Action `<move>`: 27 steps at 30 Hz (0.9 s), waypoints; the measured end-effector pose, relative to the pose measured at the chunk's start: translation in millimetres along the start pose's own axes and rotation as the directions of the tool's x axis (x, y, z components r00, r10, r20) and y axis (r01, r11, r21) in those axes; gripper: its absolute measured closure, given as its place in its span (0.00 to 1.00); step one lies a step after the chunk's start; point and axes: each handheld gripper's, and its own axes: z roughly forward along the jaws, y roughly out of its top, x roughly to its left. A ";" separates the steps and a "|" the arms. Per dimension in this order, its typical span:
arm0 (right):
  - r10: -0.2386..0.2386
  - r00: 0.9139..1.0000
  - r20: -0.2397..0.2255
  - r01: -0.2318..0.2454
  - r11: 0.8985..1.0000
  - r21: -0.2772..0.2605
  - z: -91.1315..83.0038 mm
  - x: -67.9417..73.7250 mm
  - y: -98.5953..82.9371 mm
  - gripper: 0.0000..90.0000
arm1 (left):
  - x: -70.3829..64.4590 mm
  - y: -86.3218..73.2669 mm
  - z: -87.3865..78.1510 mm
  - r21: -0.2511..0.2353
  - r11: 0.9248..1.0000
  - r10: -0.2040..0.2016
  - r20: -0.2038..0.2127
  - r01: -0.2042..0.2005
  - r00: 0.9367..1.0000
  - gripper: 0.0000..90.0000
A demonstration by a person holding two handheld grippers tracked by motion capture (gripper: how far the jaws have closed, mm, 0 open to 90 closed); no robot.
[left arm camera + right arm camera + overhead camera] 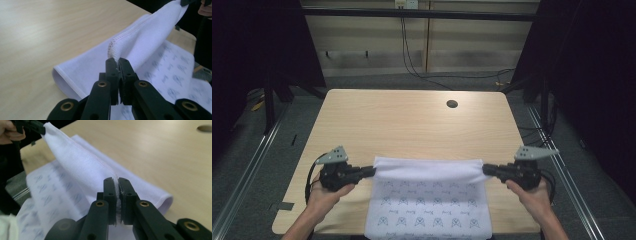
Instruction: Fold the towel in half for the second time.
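While both hands hang over the near edge, it goes like this:
Left gripper [371, 172]: jaws pinched tight on the stitched hem of the white cloth [427, 200], at the corner of its fold.
Right gripper [486, 170]: same deal, jaws clamped on the opposite corner, cloth stretched between the two.
Cloth: far part is folded back over itself, plain white; the printed side lies flat under and behind the jaws.
Table [412, 120]: light wood, with a round cable hole [452, 104] well beyond the right gripper.
Room: dark curtains both sides, cables [412, 60] trailing down the pale back wall.
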 end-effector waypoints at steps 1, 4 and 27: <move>-0.005 1.000 0.003 0.005 1.000 0.008 -2.0 7.4 -7.6 0.95 | -7.5 -7.7 -1.8 0.011 1.000 -0.001 0.007 0.001 1.000 0.97; -0.001 1.000 -0.008 0.002 0.997 0.075 -1.1 27.7 -31.7 0.95 | -21.9 -35.9 5.3 0.115 0.993 0.012 0.019 -0.015 1.000 0.97; 0.040 0.996 0.085 -0.065 0.944 0.323 56.0 12.4 -60.6 0.95 | 18.3 -49.7 41.7 0.215 0.973 -0.083 -0.020 0.085 0.996 0.97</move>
